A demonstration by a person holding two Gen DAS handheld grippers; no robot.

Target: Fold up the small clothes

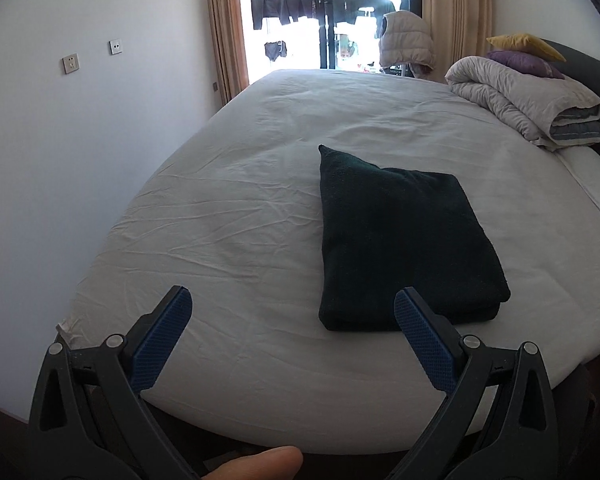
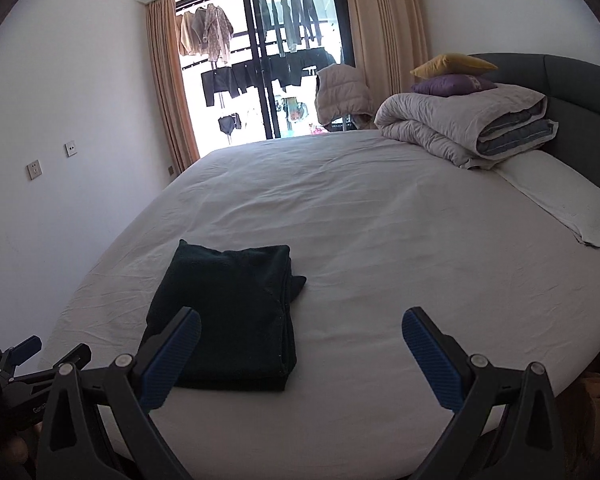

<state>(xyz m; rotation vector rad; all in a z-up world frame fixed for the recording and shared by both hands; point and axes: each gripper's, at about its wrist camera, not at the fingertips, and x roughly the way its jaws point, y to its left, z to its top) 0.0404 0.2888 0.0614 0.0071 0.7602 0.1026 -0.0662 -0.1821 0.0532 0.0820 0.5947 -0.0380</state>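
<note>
A dark green garment (image 1: 400,240) lies folded into a thick rectangle on the white bed sheet (image 1: 228,208). It also shows in the right wrist view (image 2: 228,312), with a small flap sticking out at its right edge. My left gripper (image 1: 292,300) is open and empty, held above the near edge of the bed, just left of the garment. My right gripper (image 2: 300,320) is open and empty, held above the garment's near right side. The left gripper also shows at the far left of the right wrist view (image 2: 32,350).
A rolled grey duvet (image 2: 460,124) with a purple cushion (image 2: 452,85) and a yellow cushion (image 2: 452,65) lies at the far right by the headboard (image 2: 580,92). A white pillow (image 2: 560,196) lies beside it. A wall is on the left, a balcony door behind.
</note>
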